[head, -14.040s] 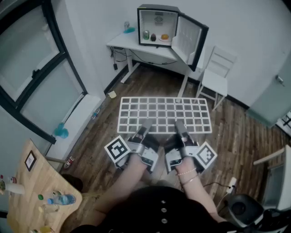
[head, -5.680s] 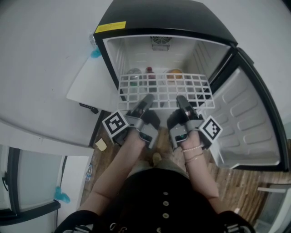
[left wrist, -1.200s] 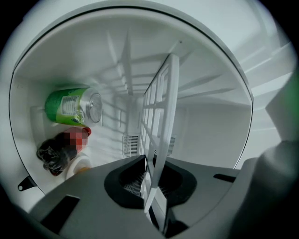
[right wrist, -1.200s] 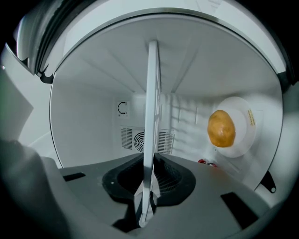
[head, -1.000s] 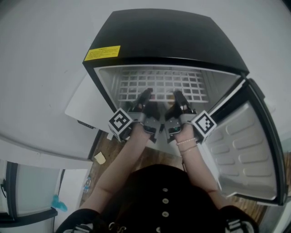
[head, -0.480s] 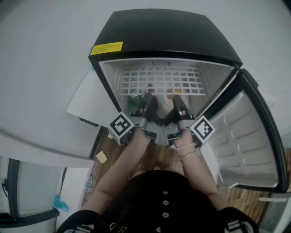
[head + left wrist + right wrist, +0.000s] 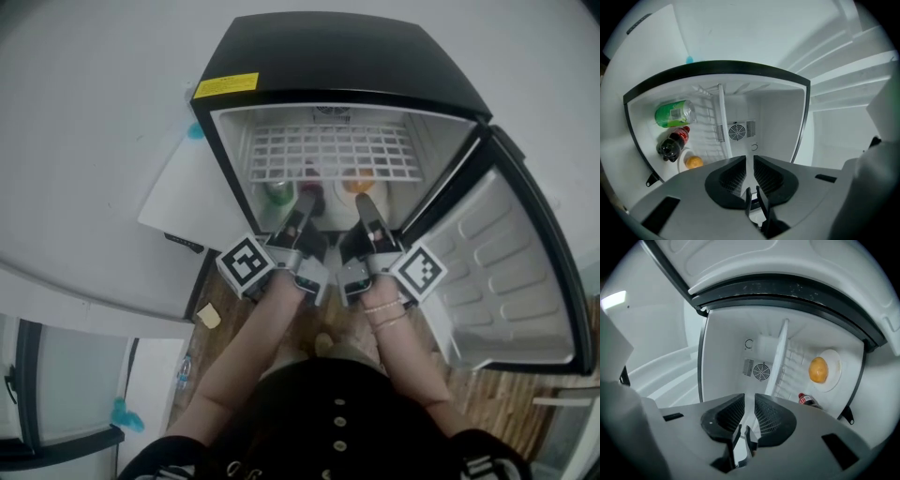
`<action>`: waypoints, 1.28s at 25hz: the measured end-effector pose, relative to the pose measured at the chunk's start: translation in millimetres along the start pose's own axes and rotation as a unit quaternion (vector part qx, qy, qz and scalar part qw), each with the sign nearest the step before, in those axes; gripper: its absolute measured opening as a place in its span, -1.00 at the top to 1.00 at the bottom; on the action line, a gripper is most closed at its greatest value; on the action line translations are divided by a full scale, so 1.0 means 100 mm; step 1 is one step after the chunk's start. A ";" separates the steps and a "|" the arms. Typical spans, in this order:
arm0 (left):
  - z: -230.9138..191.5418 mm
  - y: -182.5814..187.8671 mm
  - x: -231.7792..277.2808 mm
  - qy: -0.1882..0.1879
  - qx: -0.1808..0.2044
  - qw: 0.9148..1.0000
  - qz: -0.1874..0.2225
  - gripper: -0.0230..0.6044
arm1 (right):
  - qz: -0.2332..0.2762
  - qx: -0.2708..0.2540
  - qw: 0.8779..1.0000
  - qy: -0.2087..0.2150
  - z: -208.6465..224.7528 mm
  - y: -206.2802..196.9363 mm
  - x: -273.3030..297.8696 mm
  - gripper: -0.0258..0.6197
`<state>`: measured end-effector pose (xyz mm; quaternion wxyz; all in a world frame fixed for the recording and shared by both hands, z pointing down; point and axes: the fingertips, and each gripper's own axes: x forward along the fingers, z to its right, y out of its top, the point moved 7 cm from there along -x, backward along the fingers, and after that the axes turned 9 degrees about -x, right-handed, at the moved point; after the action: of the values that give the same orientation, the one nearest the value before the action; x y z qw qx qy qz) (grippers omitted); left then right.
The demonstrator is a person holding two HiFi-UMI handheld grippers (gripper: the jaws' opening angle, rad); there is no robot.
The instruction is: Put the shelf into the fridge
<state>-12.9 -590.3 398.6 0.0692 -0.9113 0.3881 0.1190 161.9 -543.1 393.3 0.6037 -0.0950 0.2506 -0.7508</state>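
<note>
The white wire shelf (image 7: 328, 152) lies level inside the open black mini fridge (image 7: 347, 56), up in its compartment. It shows edge-on in the left gripper view (image 7: 721, 122) and the right gripper view (image 7: 780, 352). My left gripper (image 7: 306, 202) and right gripper (image 7: 366, 204) hover side by side just in front of the fridge opening, below the shelf's front edge and apart from it. Each pair of jaws stands a narrow gap apart with nothing between them, as the left gripper (image 7: 750, 161) and right gripper (image 7: 749, 399) show.
Under the shelf sit a green can (image 7: 674, 113), a cola bottle (image 7: 672, 144) and an orange on a plate (image 7: 818, 369). The fridge door (image 7: 506, 272) hangs open to the right. The fridge stands on a white table (image 7: 183, 192) against the wall.
Both grippers have let go of the shelf and drawn back toward me. The shelf stays inside the fridge.
</note>
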 end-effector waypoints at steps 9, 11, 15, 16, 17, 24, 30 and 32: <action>0.10 -0.13 -0.11 0.014 0.083 0.995 -0.060 0.90 | -0.033 -0.117 0.992 0.017 -0.27 -0.01 -0.11 0.89; 0.13 -0.13 -0.12 0.027 0.117 0.990 -0.072 0.90 | -0.040 -0.140 0.989 0.023 -0.31 -0.01 -0.12 0.89; 0.21 -0.14 -0.10 0.027 0.194 0.976 -0.100 0.90 | -0.056 -0.166 0.984 0.036 -0.38 -0.04 -0.11 0.90; 0.23 -0.15 -0.09 0.025 0.211 0.971 -0.107 0.90 | -0.058 -0.176 0.982 0.038 -0.40 -0.04 -0.11 0.90; 0.24 -0.15 -0.09 0.026 0.228 0.967 -0.113 0.90 | -0.061 -0.187 0.980 0.039 -0.42 -0.05 -0.11 0.90; 0.32 -0.24 -0.06 0.049 0.318 0.937 -0.134 0.90 | -0.077 -0.241 0.967 0.039 -0.47 -0.03 -0.11 0.90; 0.35 -0.26 -0.03 0.068 0.389 0.909 -0.134 0.91 | -0.081 -0.313 0.946 0.028 -0.51 -0.03 -0.12 0.90; 0.36 -0.27 -0.03 0.075 0.414 0.898 -0.133 0.91 | -0.083 -0.337 0.938 0.025 -0.52 -0.03 -0.12 0.90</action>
<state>-1.4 -561.4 365.4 0.4258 -0.8497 0.2817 -0.1313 138.9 -517.5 352.2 0.4659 -0.2944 0.4950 -0.6718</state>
